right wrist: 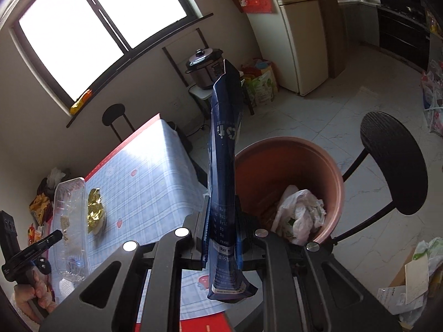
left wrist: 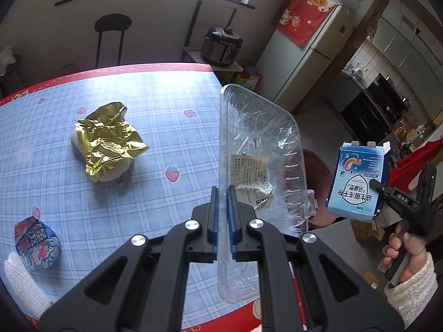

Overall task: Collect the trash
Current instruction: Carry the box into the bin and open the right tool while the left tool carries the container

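Note:
My left gripper (left wrist: 223,193) is shut on the rim of a clear plastic tray (left wrist: 257,149) with a paper label inside, held on edge above the table's right side; the tray also shows in the right wrist view (right wrist: 69,221). My right gripper (right wrist: 223,202) is shut on a flattened blue carton (right wrist: 225,152), seen in the left wrist view (left wrist: 357,179), held above the floor beside the terracotta bin (right wrist: 326,163). A gold foil wrapper over a cup (left wrist: 108,141) and a blue printed snack packet (left wrist: 37,244) lie on the table.
The table (left wrist: 155,102) has a blue checked cloth with a red border. The bin holds a crumpled white plastic bag (right wrist: 300,215). A black stool (right wrist: 393,160) stands right of the bin. A fridge (right wrist: 299,36), a pressure cooker (right wrist: 205,66) and floor clutter lie beyond.

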The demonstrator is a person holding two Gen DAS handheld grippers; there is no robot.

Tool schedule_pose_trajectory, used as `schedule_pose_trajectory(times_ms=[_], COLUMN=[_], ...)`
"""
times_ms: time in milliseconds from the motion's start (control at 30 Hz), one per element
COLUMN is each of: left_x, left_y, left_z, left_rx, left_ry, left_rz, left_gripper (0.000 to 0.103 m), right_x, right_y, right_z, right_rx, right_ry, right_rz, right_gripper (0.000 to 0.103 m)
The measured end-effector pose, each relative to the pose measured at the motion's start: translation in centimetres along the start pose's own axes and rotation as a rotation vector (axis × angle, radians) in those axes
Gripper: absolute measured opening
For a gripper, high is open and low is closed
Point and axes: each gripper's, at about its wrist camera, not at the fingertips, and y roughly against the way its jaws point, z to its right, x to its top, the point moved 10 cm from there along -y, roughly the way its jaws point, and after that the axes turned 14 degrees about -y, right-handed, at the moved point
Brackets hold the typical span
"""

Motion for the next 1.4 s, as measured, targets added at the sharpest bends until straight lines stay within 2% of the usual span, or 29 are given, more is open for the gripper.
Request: schedule_pose_trajectory(times_ms=[167, 333, 667, 867, 933, 1100, 1167, 1267, 1367, 1400], left_x=[0.4, 0.7, 0.9, 1.3, 1.4, 1.7, 1.8, 2.1, 2.3, 2.4], left_y=[-2.4, -3.7, -4.5, -4.2, -4.0, -3.8, -3.9, -4.1, -4.6, -4.7], left_z=[2.8, 4.4, 4.9, 5.0, 4.8, 4.4, 4.4, 4.7, 5.2, 5.5], left_rx=[-0.032, -0.026, 0.006, 0.015, 0.017, 0.014, 0.0, -0.018, -0.043, -0.051], left_ry=[-0.006, -0.024, -0.025, -0.025, -0.023, -0.018, -0.011, -0.016, -0.025, -0.03], left_rz=[-0.024, -0.047, -0.07, -0.065, -0.062, -0.054, -0.051, -0.047, -0.046, -0.045], left_gripper=[0.01, 0.01, 0.01, 0.01, 0.01, 0.01, 0.01, 0.01, 0.01, 0.01], right_x=[1.8, 1.9, 0.4, -0.3, -0.1, 1.0, 1.3, 1.3, 1.3, 1.3], right_y=[-1.2, -4.1, -10.3, -11.9, -11.8, -9.4, -8.2, -6.1, -4.1, -3.5], right_z=[4.4, 6.4, 5.0, 3.5, 3.2, 2.9, 2.8, 2.9, 2.9, 2.9], right_rx=[-0.086, -0.118, -0.057, -0.045, -0.045, -0.068, -0.091, -0.132, -0.165, -0.171], right_ry=[0.002, -0.004, -0.077, -0.061, -0.062, -0.033, -0.01, 0.033, 0.067, 0.073], right_rz=[0.013, -0.036, -0.144, -0.197, -0.196, -0.126, -0.095, -0.059, -0.023, -0.015], right_gripper=[0.015, 0.015, 0.015, 0.017, 0.024, 0.046, 0.067, 0.087, 0.097, 0.097])
